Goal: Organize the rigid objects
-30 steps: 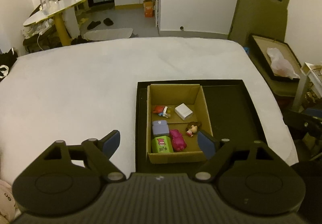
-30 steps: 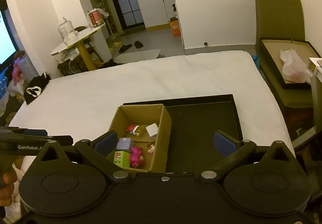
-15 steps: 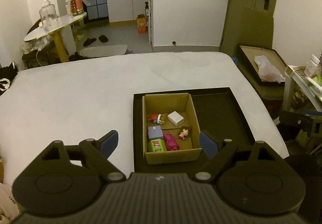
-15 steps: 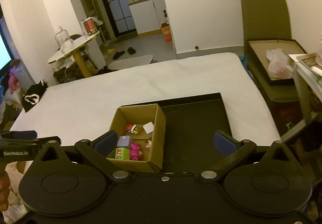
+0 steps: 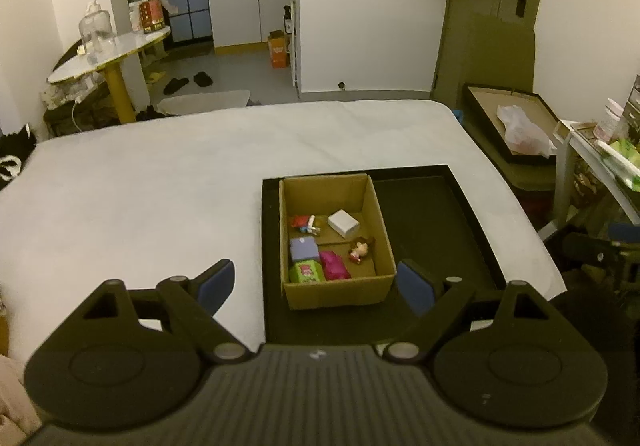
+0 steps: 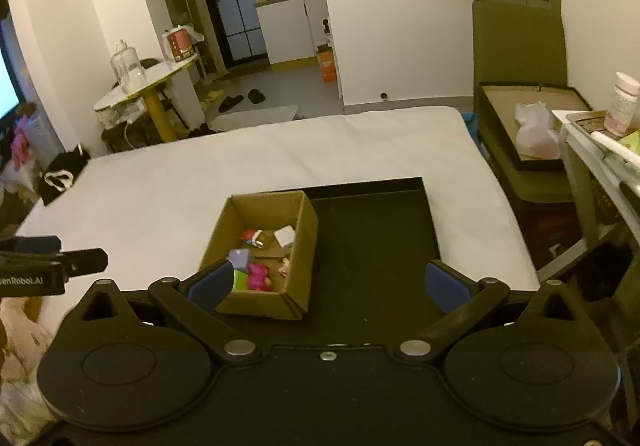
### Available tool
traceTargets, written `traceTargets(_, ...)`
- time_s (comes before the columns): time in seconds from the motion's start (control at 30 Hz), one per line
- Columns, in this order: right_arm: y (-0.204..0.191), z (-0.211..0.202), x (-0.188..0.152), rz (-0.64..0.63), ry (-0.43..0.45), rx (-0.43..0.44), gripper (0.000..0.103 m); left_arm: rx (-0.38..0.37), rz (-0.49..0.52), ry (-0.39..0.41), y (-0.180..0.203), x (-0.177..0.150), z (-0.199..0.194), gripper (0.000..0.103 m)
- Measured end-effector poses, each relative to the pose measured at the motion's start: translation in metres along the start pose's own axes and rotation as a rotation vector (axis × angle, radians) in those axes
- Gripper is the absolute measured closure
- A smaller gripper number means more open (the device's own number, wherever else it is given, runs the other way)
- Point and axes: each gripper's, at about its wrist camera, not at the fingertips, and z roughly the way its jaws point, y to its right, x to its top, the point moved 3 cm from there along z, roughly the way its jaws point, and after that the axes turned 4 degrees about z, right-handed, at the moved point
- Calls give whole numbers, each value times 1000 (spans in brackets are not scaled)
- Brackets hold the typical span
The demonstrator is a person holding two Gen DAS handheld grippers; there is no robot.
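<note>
Cardboard box, open-topped and brown, sits at the left end of a shallow black tray on a white bed in the left wrist view. Inside lie a white block, a purple cube, a green carton, a pink toy and a small doll figure. The left tongs gape wide, holding nothing.

From the right wrist view, the right tongs stand wide and empty above the same box and tray.

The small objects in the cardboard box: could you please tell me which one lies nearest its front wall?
The green cube-shaped box with a red label, in the front-left corner. The purple block, pink toy and small doll figure lie farther back.
</note>
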Motion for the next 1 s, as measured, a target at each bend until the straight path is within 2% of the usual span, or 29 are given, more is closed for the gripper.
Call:
traceTargets(0.2,10,0,-15,29,-23,-15,0,-2,-18,-4,-3,-9,2,16)
traceTargets(0.67,4,2,-21,23,-39,-16,0,10,-17,-29,-4,-17,4,15)
traceTargets(1.0,-1,2,-22,15,-55,-21,0,-10,-9,-42,2,-17,7,15)
